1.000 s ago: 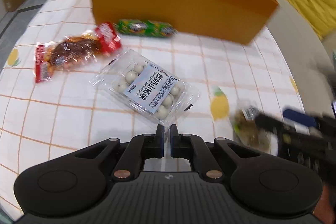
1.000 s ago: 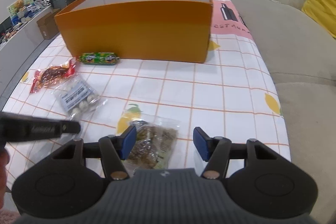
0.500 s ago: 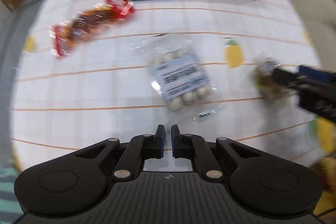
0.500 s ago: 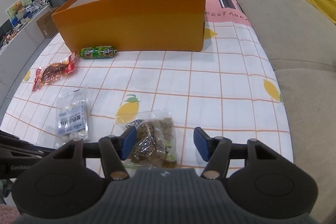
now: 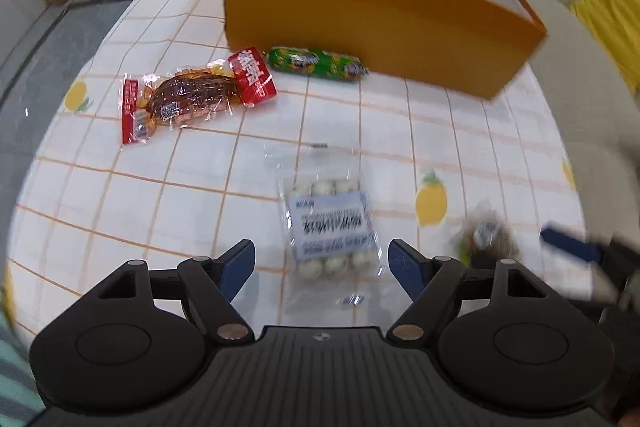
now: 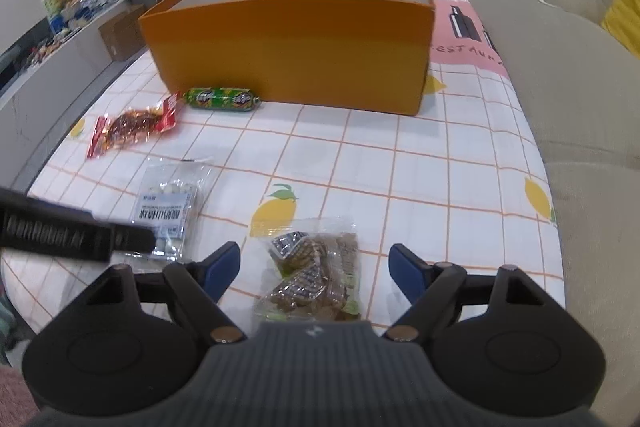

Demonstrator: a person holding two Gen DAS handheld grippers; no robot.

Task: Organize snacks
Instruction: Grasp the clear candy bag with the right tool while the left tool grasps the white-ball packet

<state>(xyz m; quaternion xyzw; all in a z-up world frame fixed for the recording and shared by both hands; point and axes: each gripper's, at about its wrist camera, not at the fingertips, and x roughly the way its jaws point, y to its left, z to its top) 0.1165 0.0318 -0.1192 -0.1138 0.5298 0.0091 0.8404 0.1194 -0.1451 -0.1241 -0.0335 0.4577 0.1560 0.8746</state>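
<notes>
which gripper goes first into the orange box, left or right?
Either, marginally right. The right gripper has open jaws straddling the brown snack bag; the left gripper, also open, frames the white-ball packet. The orange box sits straight ahead of the right.

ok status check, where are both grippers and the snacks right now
Left gripper open over the white-ball pack. Right gripper open over the brown snack bag. Orange box ahead; red pack and green roll on the cloth. Nothing blocking.
</notes>
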